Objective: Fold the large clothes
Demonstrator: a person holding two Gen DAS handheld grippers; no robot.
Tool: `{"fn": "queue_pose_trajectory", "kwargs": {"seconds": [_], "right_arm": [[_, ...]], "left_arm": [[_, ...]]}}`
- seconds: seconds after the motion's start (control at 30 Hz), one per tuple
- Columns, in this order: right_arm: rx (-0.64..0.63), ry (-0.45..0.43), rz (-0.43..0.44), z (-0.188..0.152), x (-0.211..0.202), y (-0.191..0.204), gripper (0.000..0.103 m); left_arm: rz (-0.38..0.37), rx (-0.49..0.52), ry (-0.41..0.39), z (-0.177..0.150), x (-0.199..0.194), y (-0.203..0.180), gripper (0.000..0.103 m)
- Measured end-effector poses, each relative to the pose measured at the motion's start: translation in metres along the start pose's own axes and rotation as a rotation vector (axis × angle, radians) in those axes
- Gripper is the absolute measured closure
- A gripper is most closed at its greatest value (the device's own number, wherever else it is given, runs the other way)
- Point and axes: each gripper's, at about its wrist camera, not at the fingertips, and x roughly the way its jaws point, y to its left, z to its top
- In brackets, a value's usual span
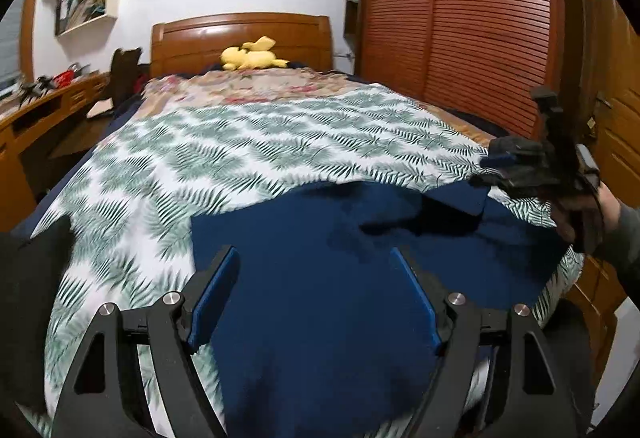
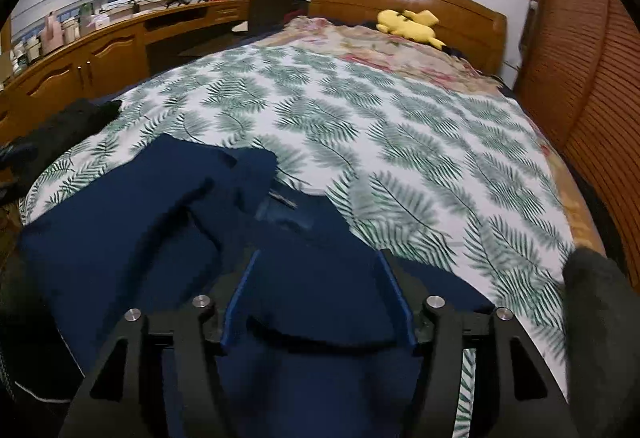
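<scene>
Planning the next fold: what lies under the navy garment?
The navy garment lies on the leaf-print sheet, which shows around it. What lies directly beneath is covered.

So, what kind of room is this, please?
It is most likely a bedroom in a home. A bed with a wooden headboard fills the view, a yellow plush toy lies near the head, and a louvred wooden wardrobe stands beside it. A navy garment lies on the leaf-print bedspread.

You have nothing legible here: the label (image 2: pixel 282 198) inside the navy garment (image 2: pixel 132 222), just ahead of your right tongs, is too blurred, and the shelf items (image 1: pixel 86 0) far beyond are too small.
</scene>
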Motion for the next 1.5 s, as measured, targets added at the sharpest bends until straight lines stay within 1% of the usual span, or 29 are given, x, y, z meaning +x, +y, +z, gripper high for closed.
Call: {"fn": "queue_pose_trajectory", "kwargs": {"seconds": [0.07, 0.17, 0.23, 0.4, 0.5, 0.53, 0.6, 0.67, 0.77, 0.8, 0.83, 0.87, 0.9, 1.0, 1.1, 1.2, 1.23, 1.27, 1.33, 1.37, 1.4, 1.47, 1.5], "right_arm": [[-0.001, 0.010, -0.001, -0.011, -0.002, -0.008, 0.042], [-0.001, 0.028, 0.018, -0.021, 0.000, -0.007, 0.042], [-0.005, 0.026, 0.023, -0.022, -0.003, 0.004, 0.042], [-0.004, 0.014, 0.073, -0.023, 0.000, 0.018, 0.042], [-0.034, 0.033, 0.096, -0.024, 0.006, 0.023, 0.042], [-0.046, 0.047, 0.088, -0.024, 0.012, 0.024, 0.042], [-0.065, 0.120, 0.017, -0.019, 0.029, 0.027, 0.042], [-0.053, 0.162, 0.007, -0.012, 0.043, 0.024, 0.042], [-0.086, 0.220, -0.035, -0.003, 0.064, 0.018, 0.043], [-0.096, 0.235, -0.042, 0.000, 0.070, 0.015, 0.049], [-0.099, 0.248, -0.043, 0.003, 0.074, 0.013, 0.073], [-0.096, 0.266, -0.035, 0.009, 0.080, 0.008, 0.093], [-0.095, 0.263, -0.037, 0.017, 0.084, 0.003, 0.095], [-0.113, 0.218, -0.090, 0.045, 0.092, -0.004, 0.095], [-0.129, 0.181, -0.119, 0.075, 0.108, -0.006, 0.095], [-0.160, 0.185, -0.162, 0.096, 0.130, -0.003, 0.095], [-0.166, 0.194, -0.162, 0.102, 0.136, 0.002, 0.090], [-0.185, 0.206, -0.185, 0.107, 0.143, 0.004, 0.081], [-0.185, 0.212, -0.266, 0.114, 0.153, 0.000, 0.074], [-0.155, 0.207, -0.306, 0.120, 0.155, -0.007, 0.074], [-0.113, 0.192, -0.312, 0.126, 0.153, -0.014, 0.073], [-0.020, 0.162, -0.305, 0.133, 0.146, -0.028, 0.063], [0.006, 0.157, -0.297, 0.134, 0.146, -0.035, 0.062]], "left_arm": [[-0.013, 0.013, -0.006, 0.011, 0.016, -0.007, 0.025], [-0.039, 0.015, -0.022, 0.025, 0.043, -0.014, 0.025], [-0.049, 0.006, -0.020, 0.029, 0.058, -0.016, 0.025], [-0.059, 0.005, -0.001, 0.019, 0.087, -0.015, 0.025], [-0.057, 0.007, 0.022, 0.009, 0.100, -0.014, 0.025], [-0.060, 0.009, 0.027, 0.006, 0.103, -0.014, 0.025], [-0.068, 0.009, 0.040, 0.001, 0.108, -0.015, 0.025], [-0.079, 0.015, 0.045, -0.003, 0.110, -0.017, 0.025], [-0.093, 0.020, 0.031, -0.003, 0.106, -0.019, 0.025], [-0.097, 0.019, 0.028, -0.003, 0.106, -0.019, 0.025], [-0.099, 0.016, 0.026, -0.003, 0.105, -0.019, 0.025], [-0.096, 0.015, 0.029, -0.003, 0.105, -0.018, 0.025], [-0.097, 0.016, 0.029, -0.003, 0.104, -0.018, 0.025], [-0.103, 0.012, 0.027, -0.003, 0.104, -0.018, 0.025], [-0.107, 0.006, 0.027, -0.003, 0.103, -0.018, 0.025], [-0.112, 0.002, 0.022, -0.003, 0.101, -0.017, 0.025], [-0.113, 0.002, 0.022, -0.003, 0.101, -0.017, 0.025], [-0.112, 0.002, 0.023, -0.003, 0.101, -0.017, 0.025], [-0.107, 0.005, 0.029, -0.004, 0.102, -0.017, 0.025], [-0.105, 0.008, 0.030, -0.004, 0.102, -0.018, 0.025], [-0.103, 0.009, 0.030, -0.004, 0.102, -0.018, 0.025], [-0.104, 0.008, 0.030, -0.004, 0.104, -0.017, 0.025], [-0.104, 0.005, 0.030, -0.004, 0.104, -0.017, 0.025]]}}
